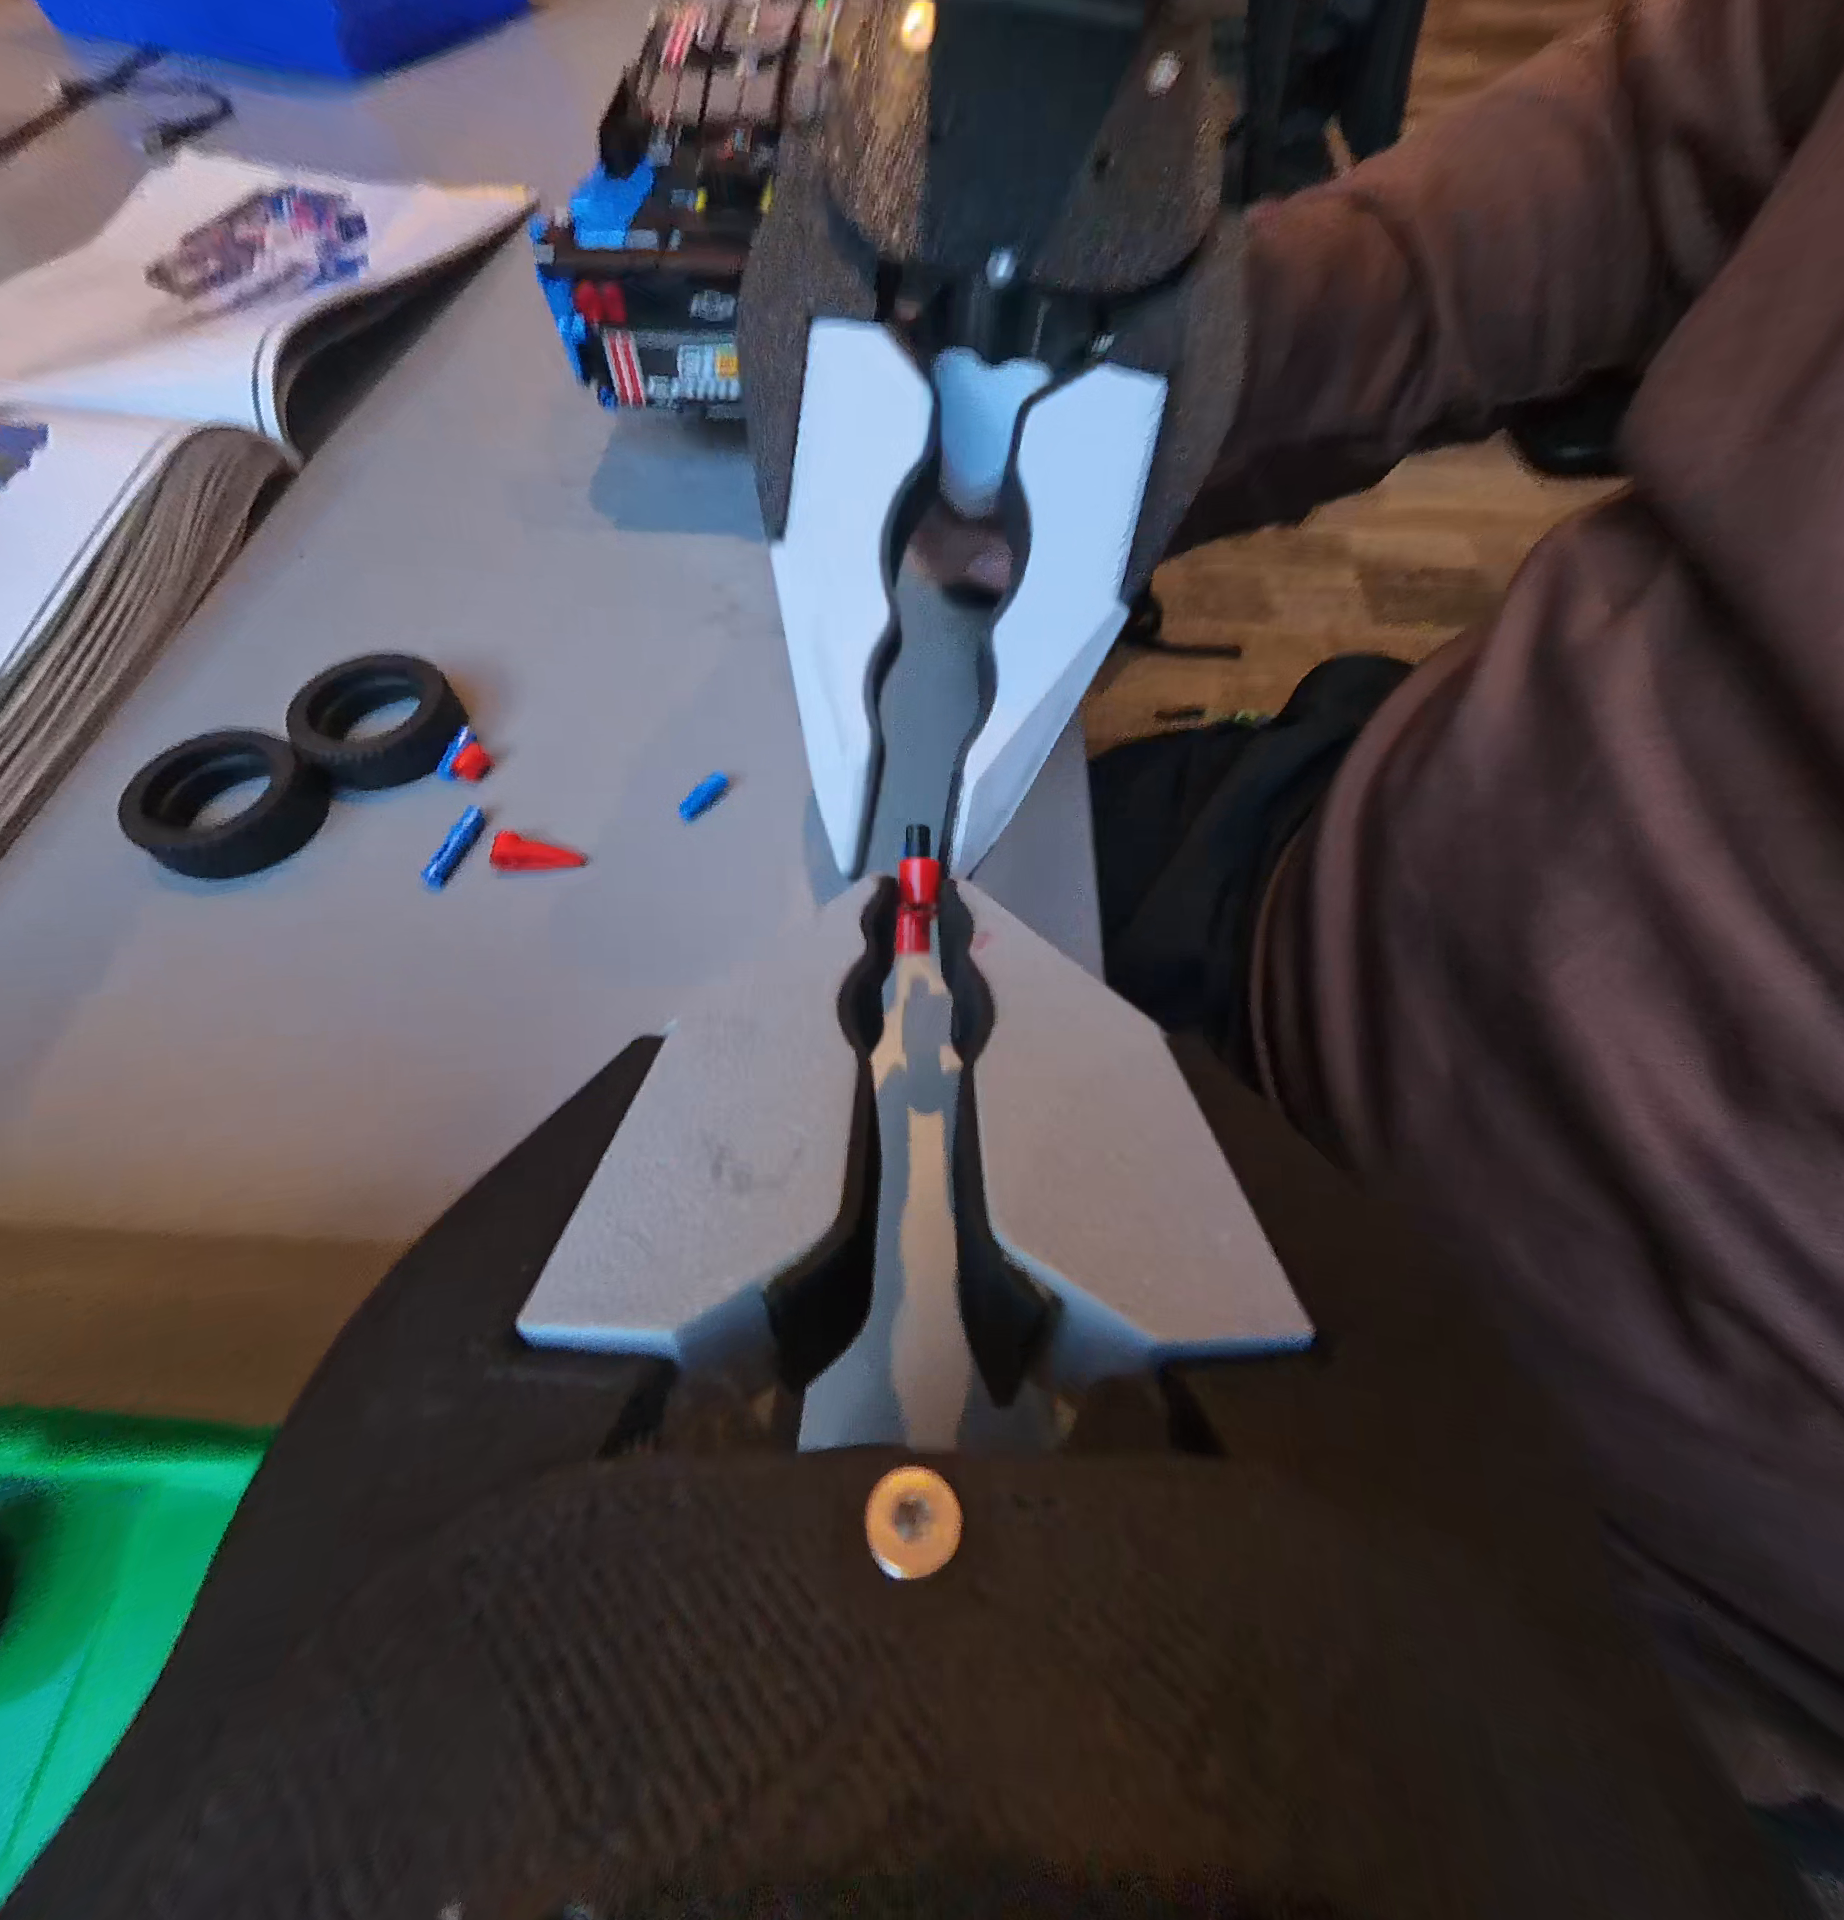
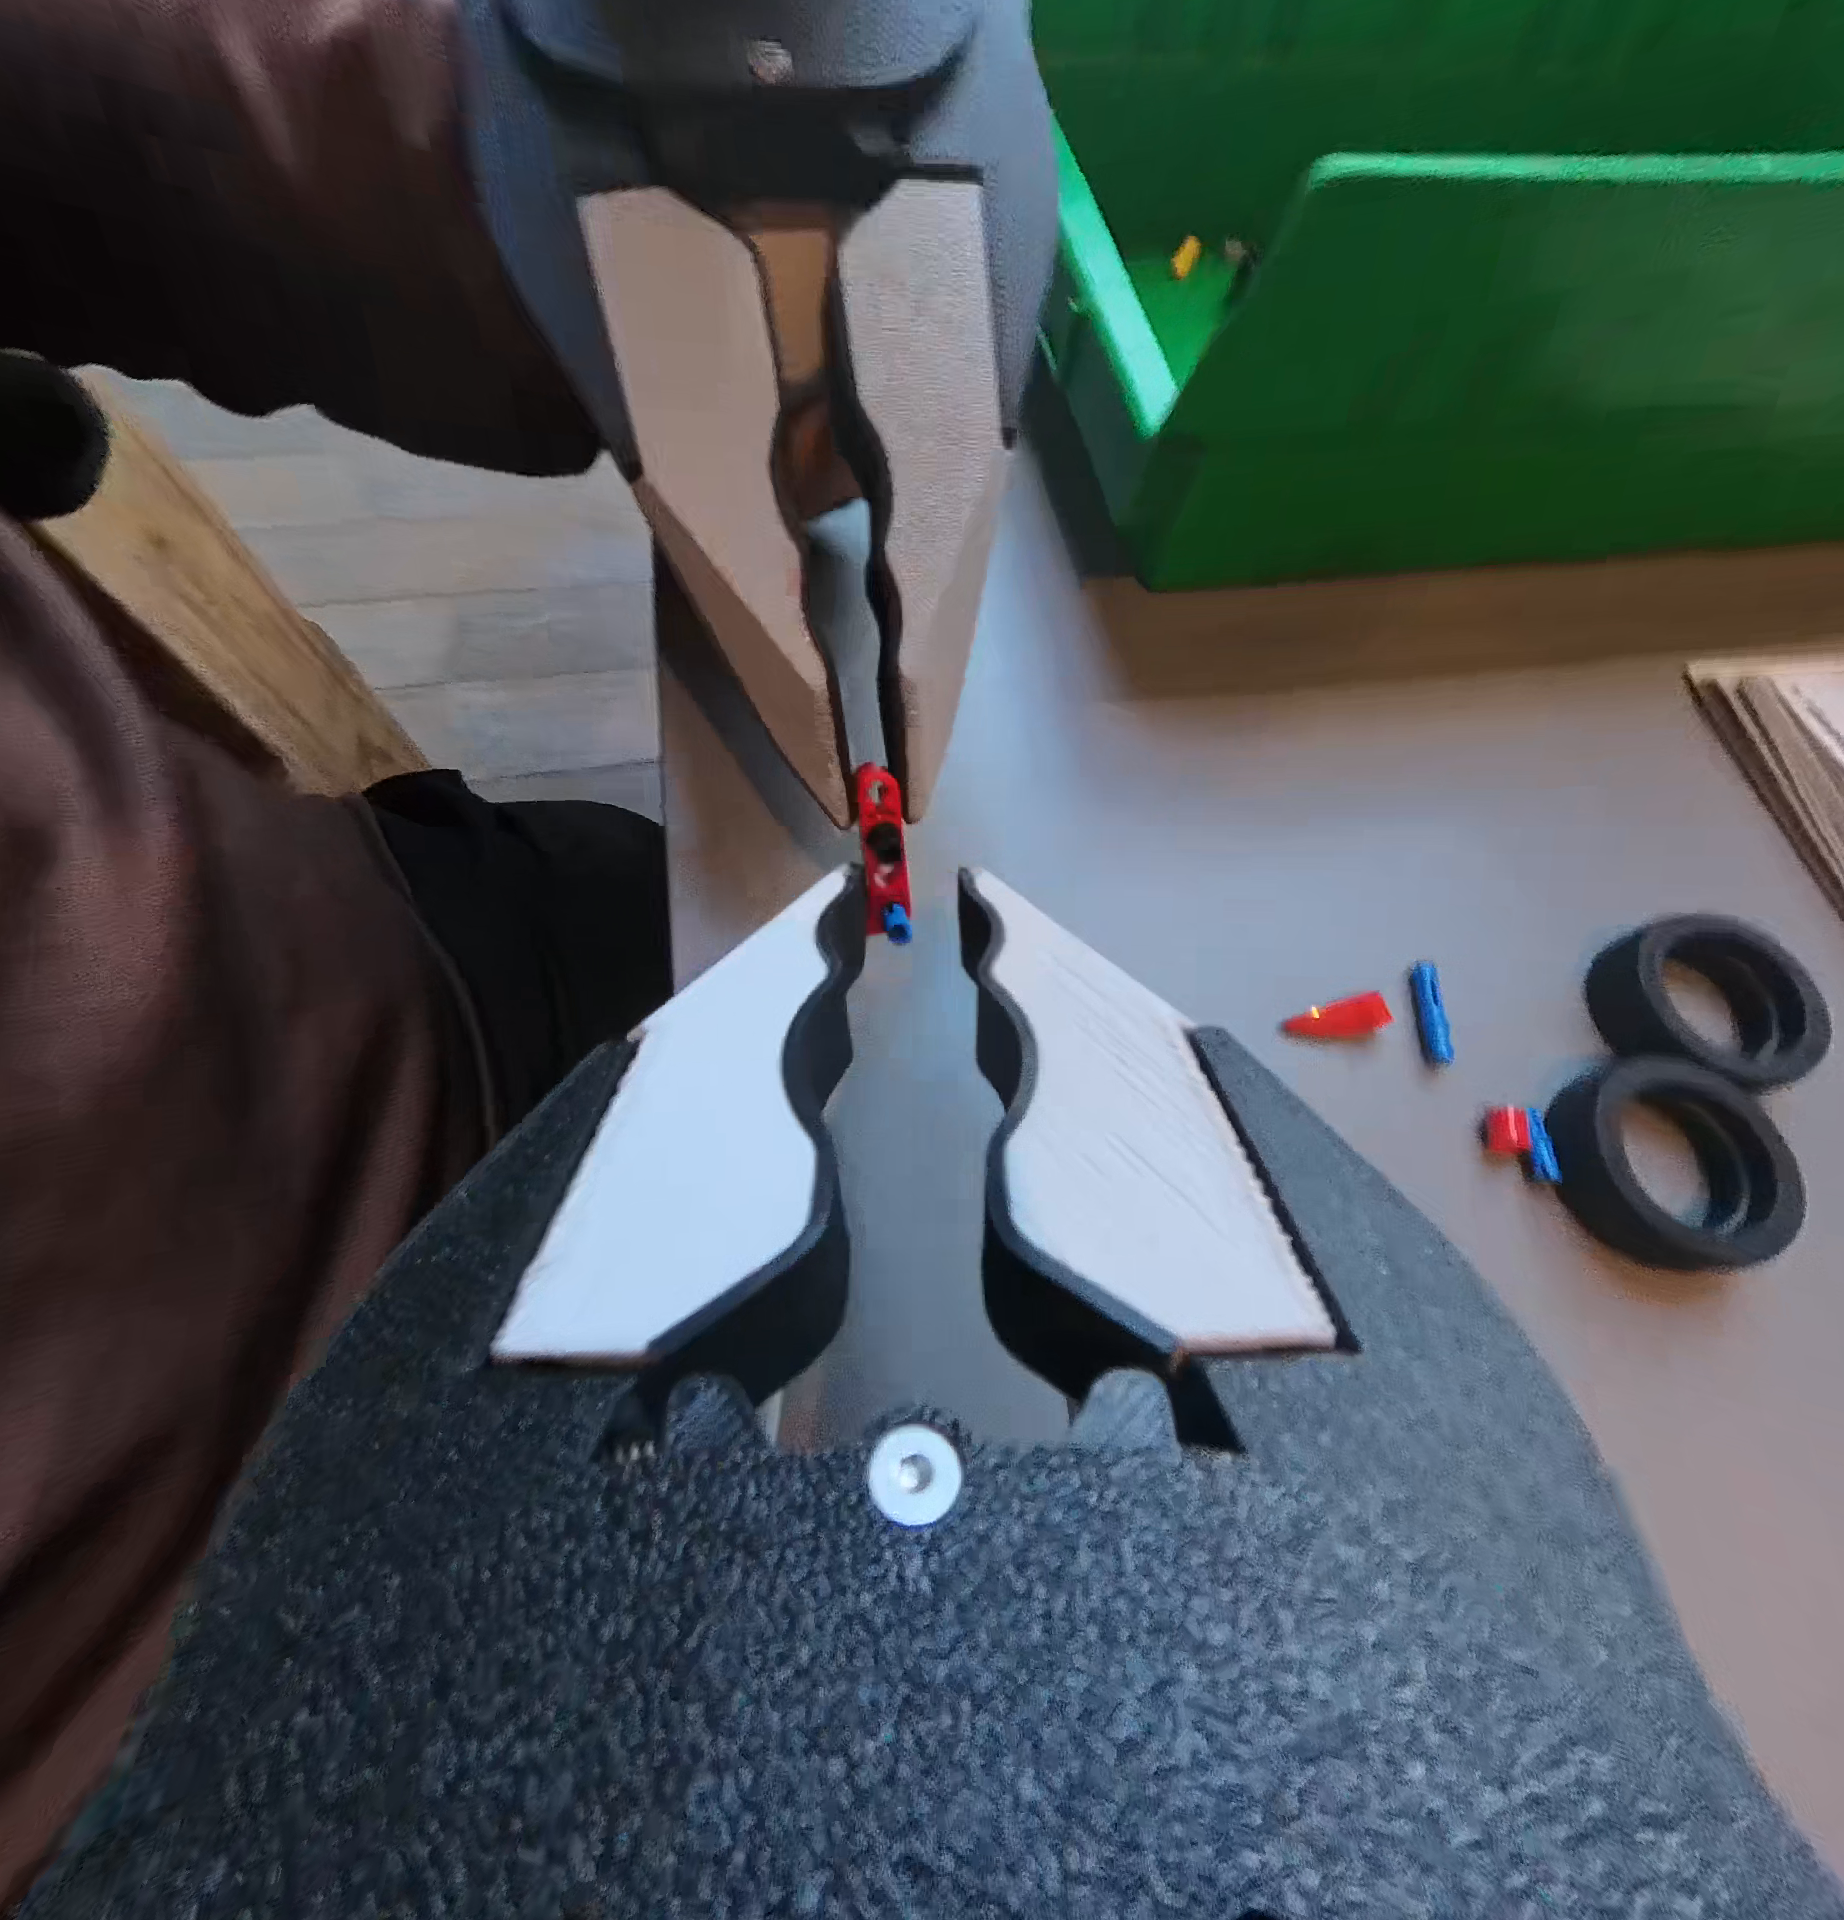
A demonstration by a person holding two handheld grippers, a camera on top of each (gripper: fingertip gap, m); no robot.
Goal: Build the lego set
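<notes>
My left gripper is shut on a small red Lego connector with a black pin on its far end, held above the table's edge. In the right wrist view the left gripper comes down from the top, pinching the red connector, which has a blue pin at its near end. My right gripper is open, its tips on either side of the connector's lower end, which sits close to the left finger. In the left wrist view the right gripper faces mine tip to tip.
On the grey table lie two black tyres, a red wedge, blue pins and a small red piece. An open instruction booklet, the part-built model and a green bin stand around. My two grippers' fingertips are within a few centimetres of each other.
</notes>
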